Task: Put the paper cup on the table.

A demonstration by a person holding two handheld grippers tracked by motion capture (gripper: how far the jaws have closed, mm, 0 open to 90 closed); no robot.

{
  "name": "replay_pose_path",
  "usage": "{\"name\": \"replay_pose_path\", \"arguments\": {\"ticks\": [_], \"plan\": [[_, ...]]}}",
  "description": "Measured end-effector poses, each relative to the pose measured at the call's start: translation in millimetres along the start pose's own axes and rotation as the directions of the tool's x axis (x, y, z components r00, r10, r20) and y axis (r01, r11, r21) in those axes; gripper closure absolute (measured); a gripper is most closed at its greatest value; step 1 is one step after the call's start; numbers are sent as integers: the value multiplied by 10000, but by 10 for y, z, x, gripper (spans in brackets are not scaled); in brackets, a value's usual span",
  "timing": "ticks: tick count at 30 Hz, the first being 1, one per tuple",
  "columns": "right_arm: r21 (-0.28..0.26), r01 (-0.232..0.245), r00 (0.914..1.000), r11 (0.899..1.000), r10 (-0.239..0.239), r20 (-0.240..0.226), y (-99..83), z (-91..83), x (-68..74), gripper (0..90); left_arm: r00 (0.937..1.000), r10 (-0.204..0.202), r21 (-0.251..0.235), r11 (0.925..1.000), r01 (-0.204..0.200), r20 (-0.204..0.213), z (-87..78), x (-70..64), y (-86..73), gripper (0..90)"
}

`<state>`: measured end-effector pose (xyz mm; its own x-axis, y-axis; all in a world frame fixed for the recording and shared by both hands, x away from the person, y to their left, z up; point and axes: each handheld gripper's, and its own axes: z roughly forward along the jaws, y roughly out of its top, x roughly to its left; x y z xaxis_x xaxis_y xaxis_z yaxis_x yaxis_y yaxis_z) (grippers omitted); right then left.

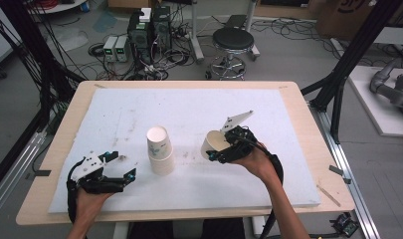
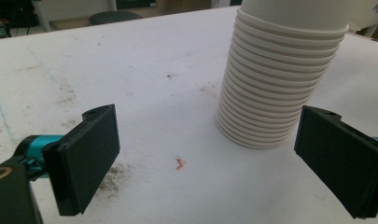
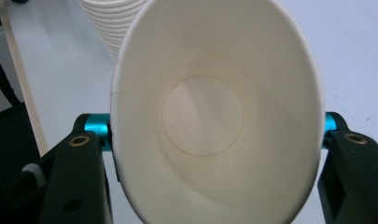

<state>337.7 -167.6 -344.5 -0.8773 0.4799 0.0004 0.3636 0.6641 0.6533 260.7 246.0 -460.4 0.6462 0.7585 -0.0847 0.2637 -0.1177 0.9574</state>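
Holding one cup beside the stack

Covering the table (image 1: pixel 64 124), a white mat (image 1: pixel 139 109) carries a stack of cups (image 1: pixel 160 149) near its middle; the right gripper (image 1: pixel 220 149) clamps a single cup (image 1: pixel 214 144) tilted on its side, mouth toward the stack, just to the stack's right; the left gripper (image 1: pixel 120 167) rests spread wide and empty, left of the stack, jaws aimed at it.

Left gripper (image 1: pixel 123 167) low at near-left, jaws spread wide, nothing between them, pointing right; hand (image 1: pixel 89 201) behind it, forearm entering from near edge. Right gripper (image 1: pixel 220 149) raised right of centre, tilted, jaws clamped on load, pointing left; hand (image 1: pixel 258 162) wrapped round it, forearm running to near-right edge.
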Motion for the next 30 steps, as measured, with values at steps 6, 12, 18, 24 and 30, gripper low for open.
{"name": "replay_pose_path", "arguments": {"ticks": [6,12,18,24,30], "plan": [[72,56,10000,10000,-56,41,6,30,-12,363,10000,-33,41,10000,33,-19,12,1,-19,68],[268,38,9999,9996,-43,165,11,69,-29,363,9999,-139,-136,9998,140,33,-1,11,-28,68],[957,171,9991,9953,-206,358,33,204,-46,362,9999,-127,-167,9998,129,80,-7,19,-32,68],[1255,216,9991,9919,-261,347,50,287,-46,362,9999,-80,-117,9999,82,121,0,17,-30,68],[1593,249,9992,9869,-294,264,40,416,-31,361,9998,-136,-149,9998,138,128,-1,15,-31,68]]}}
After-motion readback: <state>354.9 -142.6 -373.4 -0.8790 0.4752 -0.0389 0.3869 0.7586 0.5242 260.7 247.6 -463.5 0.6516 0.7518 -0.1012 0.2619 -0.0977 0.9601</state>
